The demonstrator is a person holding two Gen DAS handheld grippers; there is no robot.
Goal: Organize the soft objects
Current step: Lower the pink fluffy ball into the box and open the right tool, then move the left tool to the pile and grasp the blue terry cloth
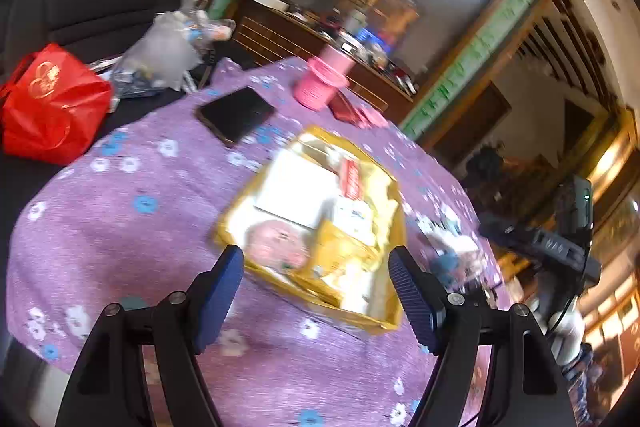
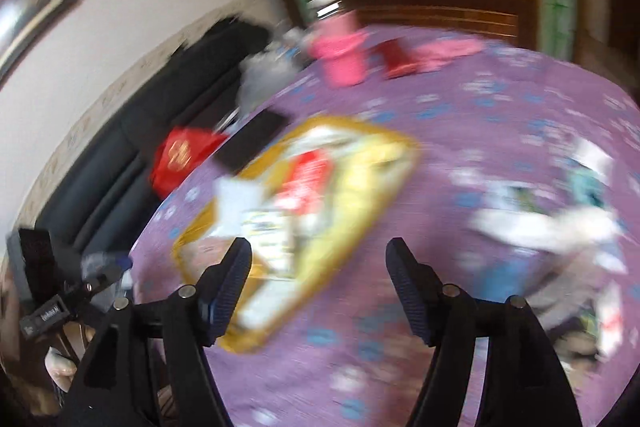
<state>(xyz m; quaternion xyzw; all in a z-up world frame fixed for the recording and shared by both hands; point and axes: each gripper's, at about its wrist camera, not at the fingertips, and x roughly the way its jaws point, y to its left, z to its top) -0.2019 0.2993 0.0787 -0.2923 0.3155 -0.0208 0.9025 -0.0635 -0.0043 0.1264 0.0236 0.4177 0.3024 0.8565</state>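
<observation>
Both tongs released, nothing between the pads: left tongs [image 1: 316, 291], right tongs [image 2: 318, 283]. Just beyond them, gold tray [image 1: 394, 195] on the table [image 1: 120, 227] already holds several soft packs. Right of it, a loose pile [image 2: 548, 223] looks unsorted. Phone [image 1: 236, 115] and pink cup [image 1: 320, 85] sit farther back. Judging partway done.
</observation>
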